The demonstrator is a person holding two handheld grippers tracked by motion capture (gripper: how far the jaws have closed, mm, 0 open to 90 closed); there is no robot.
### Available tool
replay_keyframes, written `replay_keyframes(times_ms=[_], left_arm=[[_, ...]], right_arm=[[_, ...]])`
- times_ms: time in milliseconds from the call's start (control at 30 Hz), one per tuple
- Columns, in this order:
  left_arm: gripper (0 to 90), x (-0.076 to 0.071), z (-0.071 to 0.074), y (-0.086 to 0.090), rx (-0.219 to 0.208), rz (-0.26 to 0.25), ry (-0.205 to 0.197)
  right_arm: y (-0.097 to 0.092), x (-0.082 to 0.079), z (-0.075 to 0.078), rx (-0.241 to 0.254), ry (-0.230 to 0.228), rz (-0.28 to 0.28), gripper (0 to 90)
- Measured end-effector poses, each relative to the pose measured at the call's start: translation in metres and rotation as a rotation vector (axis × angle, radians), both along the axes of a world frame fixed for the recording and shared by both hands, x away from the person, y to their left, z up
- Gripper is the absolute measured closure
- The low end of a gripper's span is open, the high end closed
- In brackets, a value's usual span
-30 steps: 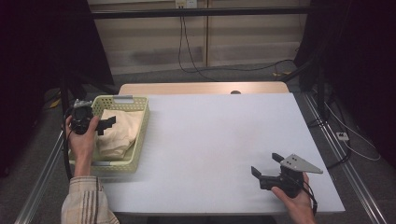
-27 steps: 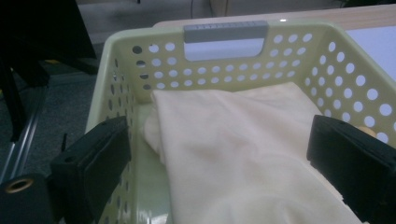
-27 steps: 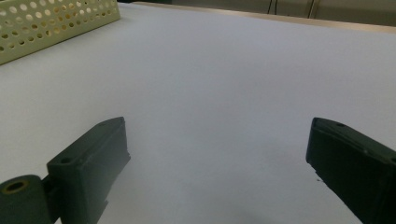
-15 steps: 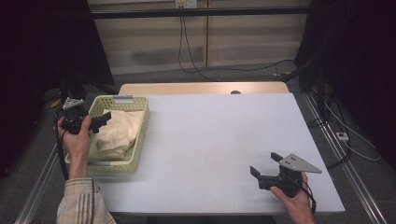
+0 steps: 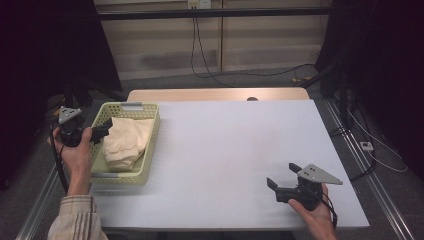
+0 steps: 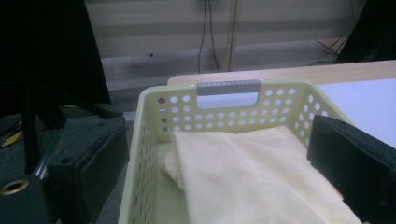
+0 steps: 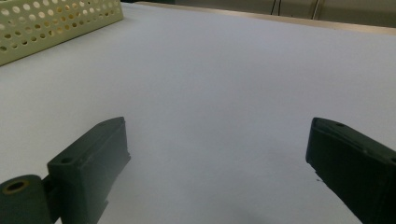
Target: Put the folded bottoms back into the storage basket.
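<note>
A pale yellow-green perforated basket (image 5: 151,145) stands at the table's left edge, with a folded cream cloth (image 5: 127,140) lying in it. My left gripper (image 5: 101,131) hovers at the basket's left side, open and holding nothing. In the left gripper view the left gripper (image 6: 219,177) has one jaw outside the basket's wall (image 6: 224,116) and the other over the cloth (image 6: 243,163). My right gripper (image 5: 283,175) is near the table's front right, open and empty. In the right gripper view the right gripper (image 7: 215,158) faces bare white table.
The white table top (image 5: 235,150) stretches wide between basket and right gripper. A wooden strip (image 5: 215,95) borders its far edge. A corner of the basket (image 7: 46,23) appears far off in the right gripper view. Cables and dark stands lie on the floor behind.
My left gripper has drawn back to the left, from above the cloth to the basket's left wall. The right gripper has barely moved.
</note>
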State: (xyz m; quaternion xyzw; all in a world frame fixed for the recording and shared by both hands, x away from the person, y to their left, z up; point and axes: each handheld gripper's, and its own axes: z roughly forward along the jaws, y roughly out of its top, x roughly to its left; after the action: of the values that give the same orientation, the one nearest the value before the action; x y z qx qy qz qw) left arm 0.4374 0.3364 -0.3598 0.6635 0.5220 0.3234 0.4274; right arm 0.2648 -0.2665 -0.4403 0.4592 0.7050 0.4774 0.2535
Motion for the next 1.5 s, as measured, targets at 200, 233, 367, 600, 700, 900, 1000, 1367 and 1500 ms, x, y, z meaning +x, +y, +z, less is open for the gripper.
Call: replay_keyframes(times_ms=[200, 233, 367, 600, 700, 900, 1000, 1367, 1500], left_arm=[[4.4, -0.011, 0.0, 0.004, 0.032, -0.056, 0.02], [4.6, -0.012, 0.0, 0.004, 0.032, -0.055, 0.016], [5.3, -0.02, -0.001, 0.006, 0.036, -0.044, 0.046], [5.7, -0.035, -0.004, 0.01, 0.016, -0.043, 0.024], [5.6, -0.04, -0.008, 0.011, 0.033, -0.046, 0.02], [5.8, -0.051, -0.016, 0.014, 0.047, -0.055, 0.022], [5.8, -0.059, -0.015, 0.013, 0.056, -0.058, 0.011], [5.3, -0.078, -0.016, -0.006, 0.114, -0.096, 0.015], [5.3, -0.083, -0.019, -0.011, 0.135, -0.108, 0.029]], right_arm=[[-0.001, 0.0, 0.0, 0.005, -0.001, -0.006, 5.6], [-0.001, 0.0, 0.0, 0.004, -0.001, -0.008, 5.6], [-0.001, 0.0, 0.0, 0.001, -0.003, -0.007, 5.6], [-0.001, -0.001, 0.001, 0.006, -0.005, -0.011, 5.5], [-0.001, -0.001, 0.001, 0.006, -0.009, -0.011, 5.5], [-0.002, -0.002, 0.001, 0.008, -0.009, -0.014, 5.5], [-0.002, -0.001, 0.001, 0.004, -0.01, -0.012, 5.5], [-0.002, -0.002, 0.002, 0.009, -0.012, -0.017, 5.3], [-0.002, -0.002, 0.002, 0.008, -0.012, -0.015, 5.3]])
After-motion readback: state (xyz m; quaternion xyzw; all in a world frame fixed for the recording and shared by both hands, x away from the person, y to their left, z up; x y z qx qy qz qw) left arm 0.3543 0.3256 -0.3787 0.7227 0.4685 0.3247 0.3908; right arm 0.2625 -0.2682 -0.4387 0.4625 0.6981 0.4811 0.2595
